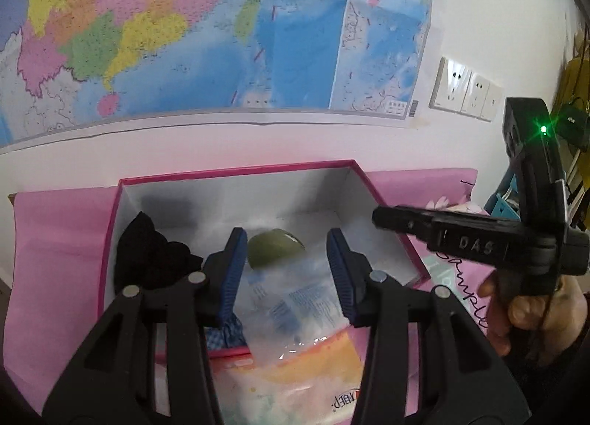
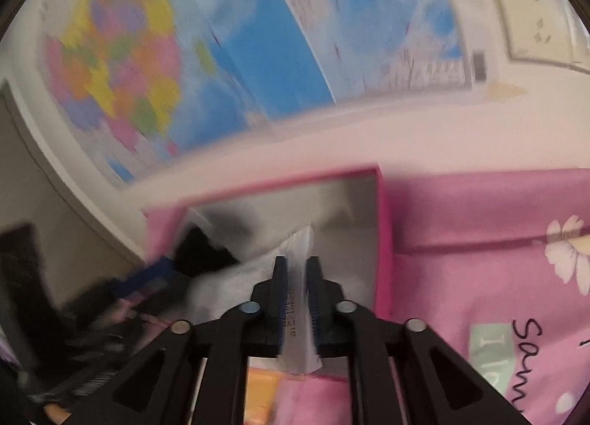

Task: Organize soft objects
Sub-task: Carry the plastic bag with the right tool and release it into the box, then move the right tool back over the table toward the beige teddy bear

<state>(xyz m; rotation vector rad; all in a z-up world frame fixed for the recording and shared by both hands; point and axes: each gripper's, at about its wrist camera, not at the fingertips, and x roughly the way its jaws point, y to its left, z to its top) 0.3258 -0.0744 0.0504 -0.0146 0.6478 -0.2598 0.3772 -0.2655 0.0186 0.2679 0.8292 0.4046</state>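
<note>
An open pink box (image 1: 110, 226) with a white inside stands on a pink cloth. In it lie a black soft item (image 1: 151, 255), a green round item (image 1: 274, 250) and a checked blue cloth (image 1: 225, 336). A clear plastic bag with blue print (image 1: 295, 299) reaches from the box over its near edge. My left gripper (image 1: 287, 274) is open over the bag, touching nothing. My right gripper (image 2: 297, 277) is shut on a corner of the plastic bag (image 2: 298, 329) at the box's (image 2: 383, 240) right side. The right gripper also shows in the left wrist view (image 1: 383, 218), at the box's right.
A map (image 1: 184, 30) and wall sockets (image 1: 464, 89) are on the wall behind. The pink cloth (image 2: 479, 259) with flowers and writing spreads to the right. A yellow and orange packet (image 1: 313, 362) lies at the box's near edge.
</note>
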